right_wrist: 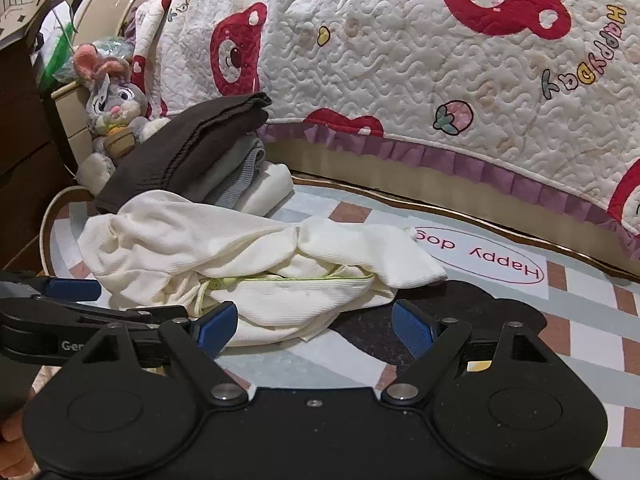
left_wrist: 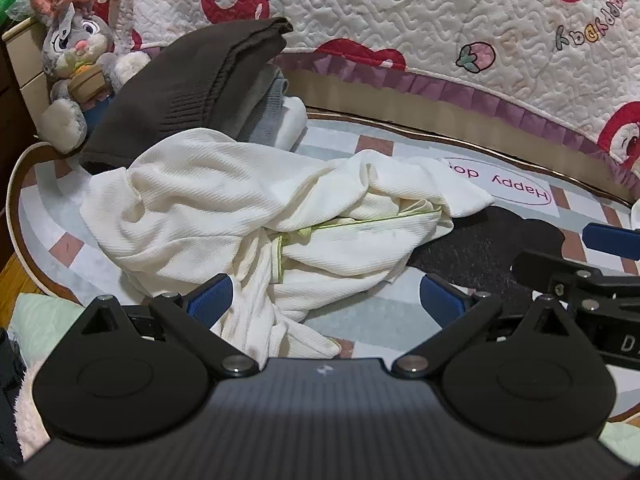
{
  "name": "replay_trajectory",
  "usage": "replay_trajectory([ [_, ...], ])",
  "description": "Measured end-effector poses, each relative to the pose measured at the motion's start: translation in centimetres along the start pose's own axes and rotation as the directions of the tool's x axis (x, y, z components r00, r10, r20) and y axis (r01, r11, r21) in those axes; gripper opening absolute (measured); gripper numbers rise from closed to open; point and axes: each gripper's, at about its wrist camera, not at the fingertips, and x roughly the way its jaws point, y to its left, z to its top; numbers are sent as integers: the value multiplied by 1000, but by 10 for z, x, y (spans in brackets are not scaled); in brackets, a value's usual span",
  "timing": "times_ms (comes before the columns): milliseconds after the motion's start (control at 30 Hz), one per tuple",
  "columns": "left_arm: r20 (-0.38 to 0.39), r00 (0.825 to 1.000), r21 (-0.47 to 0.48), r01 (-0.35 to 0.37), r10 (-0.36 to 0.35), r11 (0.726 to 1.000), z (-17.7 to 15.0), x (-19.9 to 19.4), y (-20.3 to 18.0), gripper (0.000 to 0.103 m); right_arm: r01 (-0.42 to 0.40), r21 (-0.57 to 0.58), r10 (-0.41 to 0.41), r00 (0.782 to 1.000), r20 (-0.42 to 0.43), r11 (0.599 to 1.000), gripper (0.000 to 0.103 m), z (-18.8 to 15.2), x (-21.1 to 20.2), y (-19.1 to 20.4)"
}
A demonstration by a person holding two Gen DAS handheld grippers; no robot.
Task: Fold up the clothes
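Note:
A crumpled cream ribbed garment (left_wrist: 256, 216) with thin green trim lies in a heap on the patterned rug (left_wrist: 360, 320); it also shows in the right wrist view (right_wrist: 224, 256). My left gripper (left_wrist: 324, 300) is open, low over the garment's near edge, with cloth between its blue pads but not pinched. My right gripper (right_wrist: 314, 328) is open, just in front of the garment's near right edge, holding nothing. Each gripper shows at the side of the other's view.
A stack of folded clothes, dark brown on top (left_wrist: 184, 84), sits behind the heap on the left. A plush rabbit (left_wrist: 76, 52) leans at the far left. A bed with a bear-print quilt (left_wrist: 440, 32) runs along the back. Wooden furniture (right_wrist: 24, 152) stands at left.

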Motion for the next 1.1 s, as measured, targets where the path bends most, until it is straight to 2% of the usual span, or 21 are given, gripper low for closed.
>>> replay_trajectory([
  [167,14,1000,2,-12,12,1000,2,-1,-4,101,-11,14,11,1000,-6,1000,88,0,2,1],
  [333,9,1000,-11,19,-19,1000,1,0,2,101,-24,30,24,1000,-10,999,88,-1,4,1],
  [567,55,998,-27,39,-38,999,3,-7,10,101,-35,46,35,999,-3,998,88,-2,2,1],
  [933,53,998,-5,36,-35,999,1,-5,8,101,2,69,0,1000,-24,998,88,0,4,-2],
  [1100,27,998,-12,49,-48,999,-1,2,8,101,-5,91,9,999,-35,996,88,-2,5,-5],
])
